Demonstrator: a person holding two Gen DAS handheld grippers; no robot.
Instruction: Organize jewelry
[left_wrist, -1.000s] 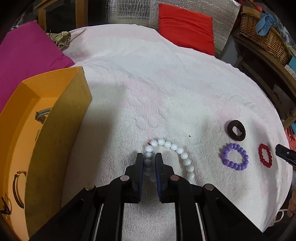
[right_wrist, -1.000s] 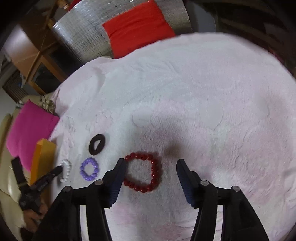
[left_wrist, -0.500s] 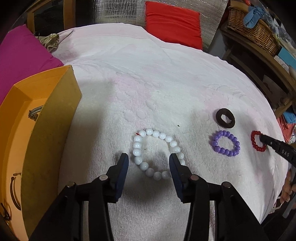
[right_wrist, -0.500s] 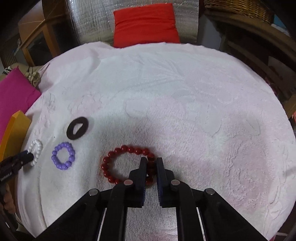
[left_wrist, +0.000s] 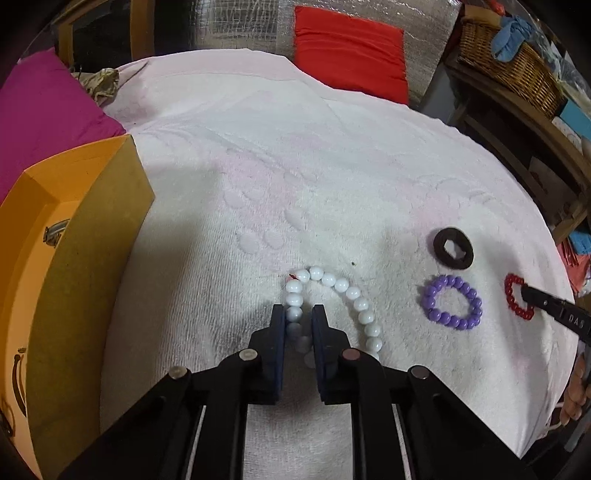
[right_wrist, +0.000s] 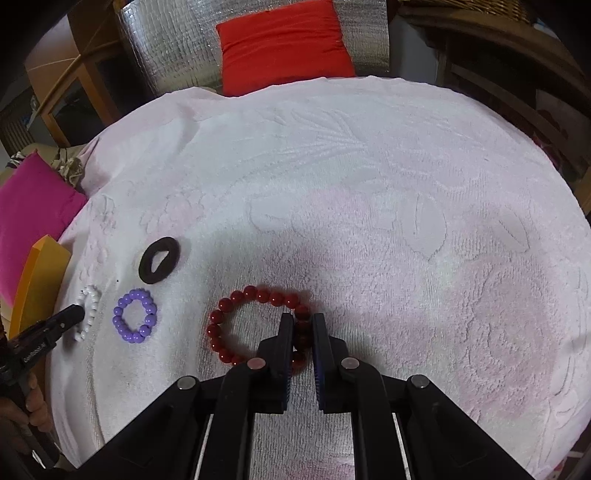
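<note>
White bead bracelet: on the towel-covered table, right of the orange box; left gripper closed on its near-left beads. Red bead bracelet: farthest right of the box; right gripper pinched on its near-right beads. Purple bracelet and dark ring: between these two, untouched. Handling advice: lift each strand straight up, keep the pinch firm, carry leftward over the box's wall and release low inside.
</note>
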